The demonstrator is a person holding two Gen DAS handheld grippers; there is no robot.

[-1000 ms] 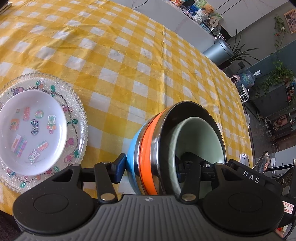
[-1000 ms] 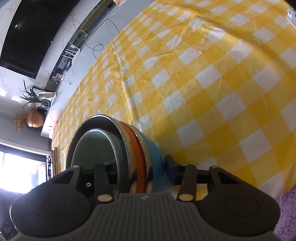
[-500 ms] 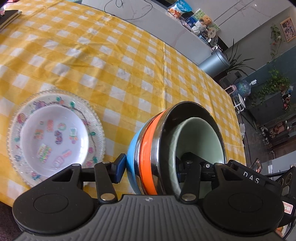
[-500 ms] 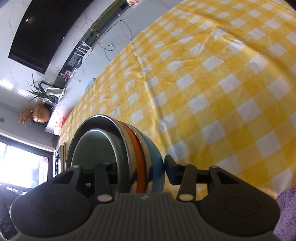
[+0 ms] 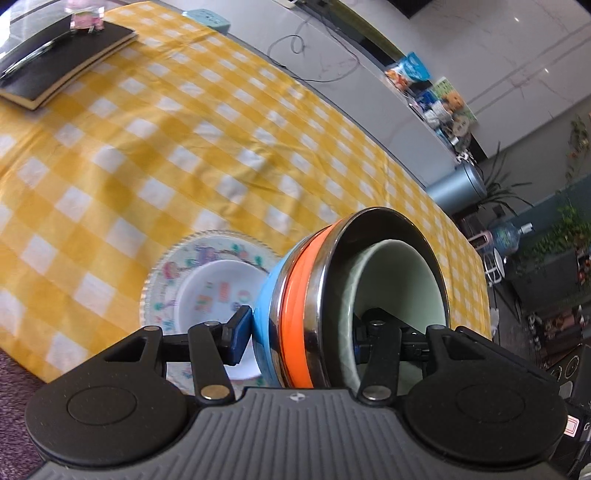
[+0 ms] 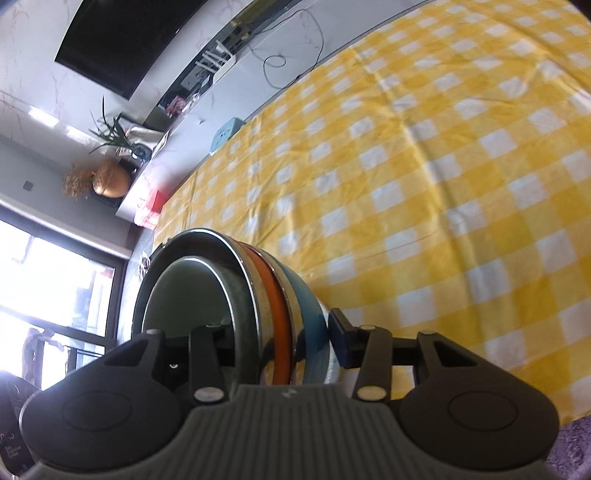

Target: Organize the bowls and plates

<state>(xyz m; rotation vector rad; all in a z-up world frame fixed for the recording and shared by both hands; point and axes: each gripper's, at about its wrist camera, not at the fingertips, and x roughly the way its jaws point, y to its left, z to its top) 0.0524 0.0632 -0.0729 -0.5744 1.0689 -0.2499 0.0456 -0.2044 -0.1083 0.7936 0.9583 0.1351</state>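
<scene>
Both grippers, left (image 5: 299, 334) and right (image 6: 280, 338), clamp stacked bowls (image 5: 354, 295) above a yellow-checked tablecloth (image 5: 184, 155)

Yellow-white checked tablecloth (image 5: 192, 147) is spread across the table. Rel. to it: black notebook (image 5: 62, 70) laid on far left corner; light-blue power strip (image 5: 207, 22) at far edge; grey bin (image 5: 458, 184) and potted plants (image 5: 506, 181) seen beyond right side.

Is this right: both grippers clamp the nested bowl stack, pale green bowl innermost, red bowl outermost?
Not quite. The outermost bowl is light blue, not red, as the left wrist view shows. Both grippers do clamp the nested bowl stack, with the pale green bowl innermost.
</scene>
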